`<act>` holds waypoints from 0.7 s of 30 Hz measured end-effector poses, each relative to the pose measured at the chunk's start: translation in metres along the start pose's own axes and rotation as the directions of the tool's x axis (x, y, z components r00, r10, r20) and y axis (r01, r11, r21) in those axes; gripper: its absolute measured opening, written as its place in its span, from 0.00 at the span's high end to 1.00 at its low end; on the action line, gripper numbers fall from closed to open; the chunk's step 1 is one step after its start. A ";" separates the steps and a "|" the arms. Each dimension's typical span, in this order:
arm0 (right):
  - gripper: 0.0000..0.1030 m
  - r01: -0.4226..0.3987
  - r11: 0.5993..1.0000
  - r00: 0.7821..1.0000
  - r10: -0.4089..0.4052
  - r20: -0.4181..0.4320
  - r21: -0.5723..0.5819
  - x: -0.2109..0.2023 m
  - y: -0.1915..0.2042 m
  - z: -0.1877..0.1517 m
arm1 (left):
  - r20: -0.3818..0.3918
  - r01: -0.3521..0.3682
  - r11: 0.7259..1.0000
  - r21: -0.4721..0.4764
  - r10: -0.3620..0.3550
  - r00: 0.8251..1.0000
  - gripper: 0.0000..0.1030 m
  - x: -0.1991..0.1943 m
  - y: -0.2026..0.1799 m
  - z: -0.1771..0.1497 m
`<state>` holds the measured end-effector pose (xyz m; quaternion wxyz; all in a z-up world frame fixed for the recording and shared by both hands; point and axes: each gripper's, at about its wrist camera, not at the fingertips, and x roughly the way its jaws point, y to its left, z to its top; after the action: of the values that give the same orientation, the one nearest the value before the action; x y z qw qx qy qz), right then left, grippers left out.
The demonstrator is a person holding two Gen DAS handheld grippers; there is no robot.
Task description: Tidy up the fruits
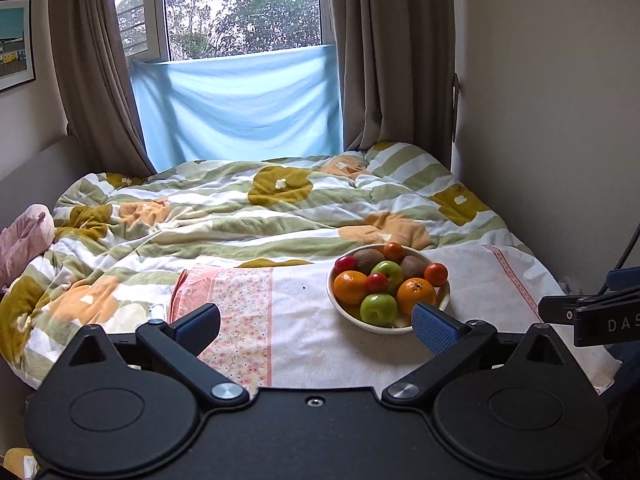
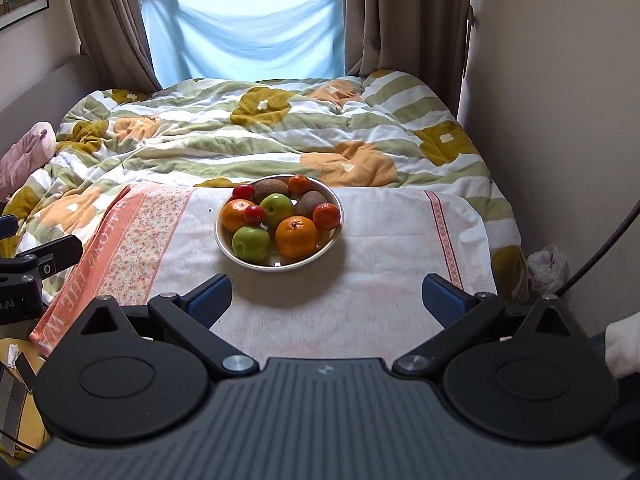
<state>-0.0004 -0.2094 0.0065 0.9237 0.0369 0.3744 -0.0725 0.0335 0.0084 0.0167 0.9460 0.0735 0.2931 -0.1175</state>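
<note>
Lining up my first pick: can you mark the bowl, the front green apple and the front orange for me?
Bowl [image 2: 244, 261]: right wrist view, on its near rim.
Front green apple [image 2: 251, 243]: right wrist view, on the middle of its skin.
Front orange [image 2: 297, 236]: right wrist view, on the middle of its peel.

The left gripper [image 1: 316, 326] is wide open, with nothing between its blue pads [image 1: 434, 326]. The right gripper [image 2: 326, 300] is wide open and empty too. Both tip down toward the bed's near edge.
</note>
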 end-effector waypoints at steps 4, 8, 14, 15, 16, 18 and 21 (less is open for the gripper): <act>0.00 0.001 1.000 1.000 -0.001 -0.003 0.005 -0.003 0.000 -0.005 | -0.006 0.008 1.000 0.002 -0.008 1.000 0.00 -0.004 0.000 -0.006; 0.00 0.002 1.000 1.000 -0.002 0.007 0.008 -0.006 -0.002 -0.008 | -0.006 0.009 1.000 0.002 -0.009 1.000 0.00 -0.007 0.000 -0.008; 0.00 0.002 1.000 1.000 -0.002 0.006 0.011 -0.008 -0.004 -0.008 | 0.001 0.009 1.000 0.007 -0.009 1.000 0.00 -0.011 -0.004 -0.009; 0.00 0.003 1.000 1.000 -0.003 0.007 0.010 -0.008 -0.004 -0.008 | 0.002 0.009 1.000 0.006 -0.009 1.000 0.00 -0.011 -0.005 -0.009; 0.00 0.003 1.000 1.000 -0.003 0.006 0.010 -0.007 -0.004 -0.008 | 0.003 0.010 1.000 0.006 -0.010 1.000 0.00 -0.011 -0.005 -0.008; 0.00 0.005 1.000 1.000 -0.005 0.005 0.012 -0.009 -0.005 -0.009 | 0.004 0.011 1.000 0.005 -0.011 1.000 0.00 -0.011 -0.005 -0.008; 0.00 0.005 1.000 1.000 -0.005 0.004 0.016 -0.010 -0.008 -0.009 | 0.004 0.013 1.000 0.008 -0.013 1.000 0.00 -0.012 -0.008 -0.008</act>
<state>-0.0145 -0.2156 0.0069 0.9240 0.0432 0.3720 -0.0777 0.0178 0.0049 0.0161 0.9454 0.0752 0.2914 -0.1248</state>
